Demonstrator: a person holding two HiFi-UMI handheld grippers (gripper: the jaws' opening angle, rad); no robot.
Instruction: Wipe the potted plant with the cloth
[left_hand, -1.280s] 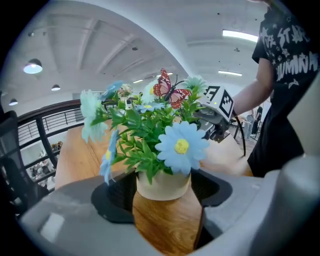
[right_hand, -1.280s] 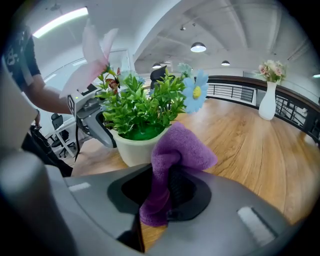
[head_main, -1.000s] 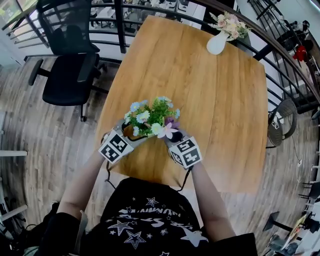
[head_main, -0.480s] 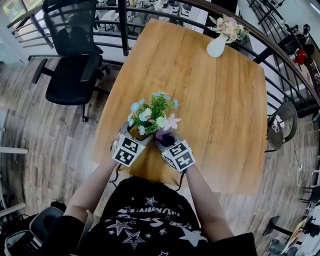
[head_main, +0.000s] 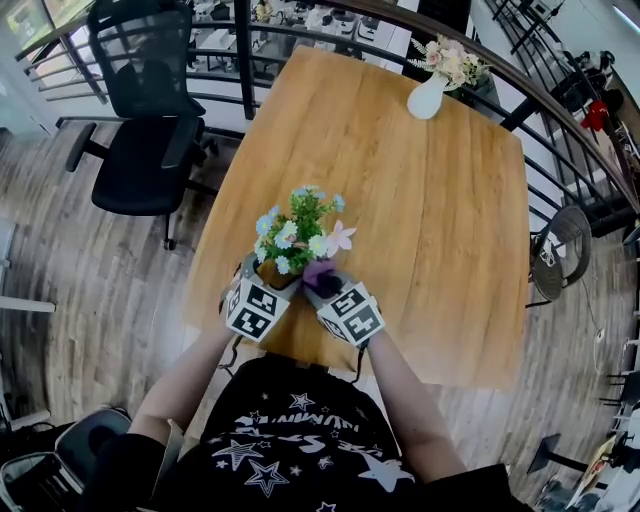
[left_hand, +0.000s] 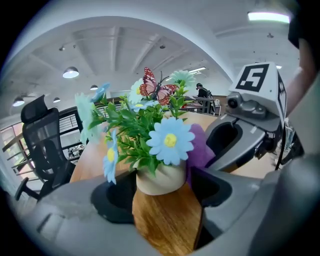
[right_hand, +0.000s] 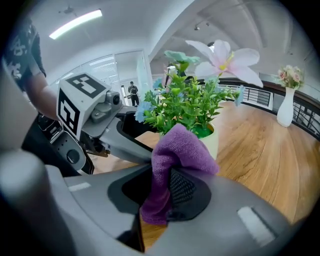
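The potted plant, green leaves with blue, white and pink flowers in a cream pot, stands near the table's front edge. My left gripper has its jaws on either side of the pot and its pads press the pot's flanks. The right gripper is shut on a purple cloth, which bunches up over its jaws. That cloth lies against the pot's right side, under the leaves. A butterfly ornament sits in the plant's top.
The wooden table stretches away behind the plant. A white vase of flowers stands at its far edge. A black office chair is off the left side, and a dark railing runs behind the table.
The two grippers have drawn closer together around the pot. The right one has slid left with the cloth toward the pot, and the plant has turned a little.
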